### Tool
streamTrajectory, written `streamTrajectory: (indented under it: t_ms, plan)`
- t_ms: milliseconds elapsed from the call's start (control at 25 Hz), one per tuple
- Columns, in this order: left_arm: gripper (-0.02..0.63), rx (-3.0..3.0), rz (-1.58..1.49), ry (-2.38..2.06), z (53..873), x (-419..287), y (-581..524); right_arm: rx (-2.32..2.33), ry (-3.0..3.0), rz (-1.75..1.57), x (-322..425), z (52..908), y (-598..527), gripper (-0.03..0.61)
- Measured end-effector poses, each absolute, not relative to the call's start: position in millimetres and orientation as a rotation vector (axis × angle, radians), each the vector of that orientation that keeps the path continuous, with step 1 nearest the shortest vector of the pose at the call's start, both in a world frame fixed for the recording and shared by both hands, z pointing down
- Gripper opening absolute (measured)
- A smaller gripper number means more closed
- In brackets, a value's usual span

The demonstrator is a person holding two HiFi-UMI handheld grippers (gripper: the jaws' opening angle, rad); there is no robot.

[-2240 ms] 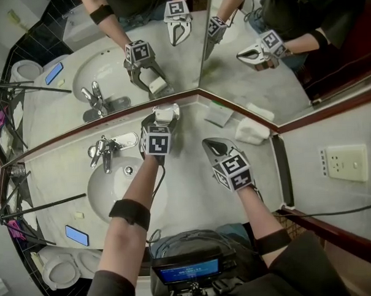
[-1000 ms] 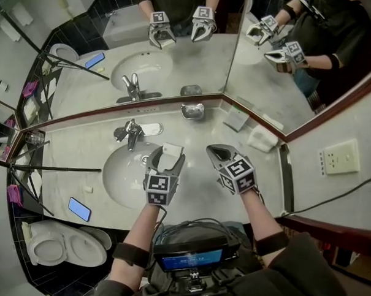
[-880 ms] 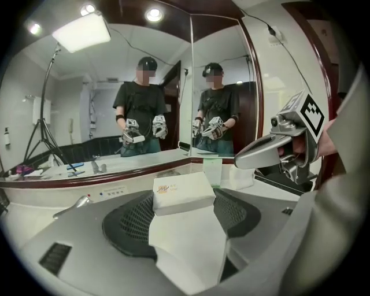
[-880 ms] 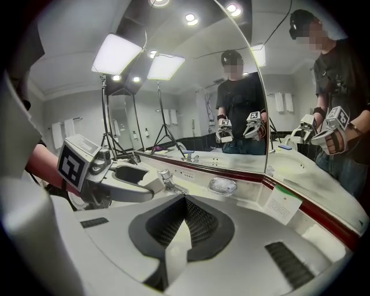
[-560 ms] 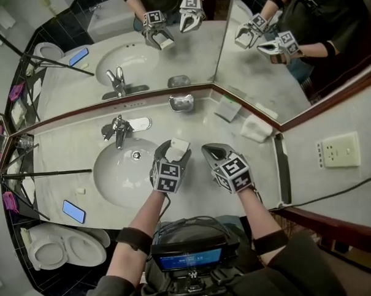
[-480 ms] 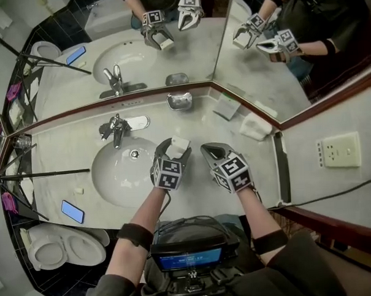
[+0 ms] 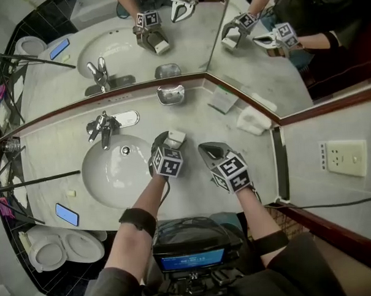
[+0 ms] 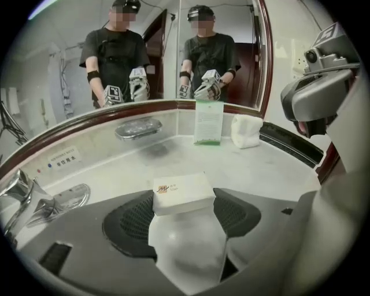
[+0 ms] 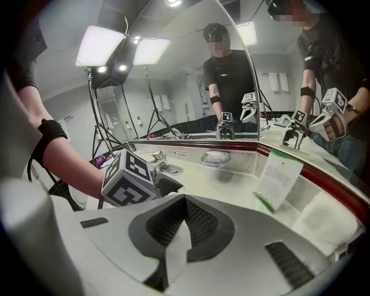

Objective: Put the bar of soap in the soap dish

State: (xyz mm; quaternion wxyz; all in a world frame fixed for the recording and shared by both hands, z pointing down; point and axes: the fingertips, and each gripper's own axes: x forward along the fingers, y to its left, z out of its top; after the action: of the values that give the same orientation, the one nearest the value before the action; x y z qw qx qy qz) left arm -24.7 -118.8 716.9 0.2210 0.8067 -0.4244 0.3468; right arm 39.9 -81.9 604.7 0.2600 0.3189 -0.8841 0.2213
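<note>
A white boxed bar of soap (image 7: 176, 137) sits crosswise between the jaws of my left gripper (image 7: 170, 142), which is shut on it just right of the sink and low over the counter. In the left gripper view the soap box (image 8: 182, 192) lies flat between the dark pads. The silver soap dish (image 7: 171, 94) stands by the mirror, well beyond the box, and shows as the dish (image 8: 137, 128) and the dish (image 9: 215, 157). My right gripper (image 7: 205, 151) hovers beside the left one, shut and holding nothing, with its jaws (image 9: 182, 202) pressed together.
The sink basin (image 7: 113, 172) and faucet (image 7: 102, 126) lie left of the grippers. A green-edged card (image 7: 223, 100) and a folded white towel (image 7: 253, 120) stand at the back right corner. A phone (image 7: 67, 214) lies on the counter's front left. Mirrors line the back wall.
My left gripper, still holding the soap box, has drawn back from the soap dish and sunk toward the counter beside the sink. The right gripper has lowered slightly.
</note>
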Motion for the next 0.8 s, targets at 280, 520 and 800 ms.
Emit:
streamTrajectory:
  t_ms: [280, 520, 800]
  plan:
    - [0.324, 2.173, 0.97, -1.15, 741, -26, -119, 0.851, -2.373, 0.625, 41, 616, -88, 0.018]
    - [0.328, 2.135, 0.97, -1.151, 752, -27, -118, 0.846, -2.362, 0.638, 43, 621, -89, 0.019]
    - [0.377, 2.124, 0.978, -1.143, 749, -27, -116, 0.839, -2.362, 0.65, 40, 623, -87, 0.02]
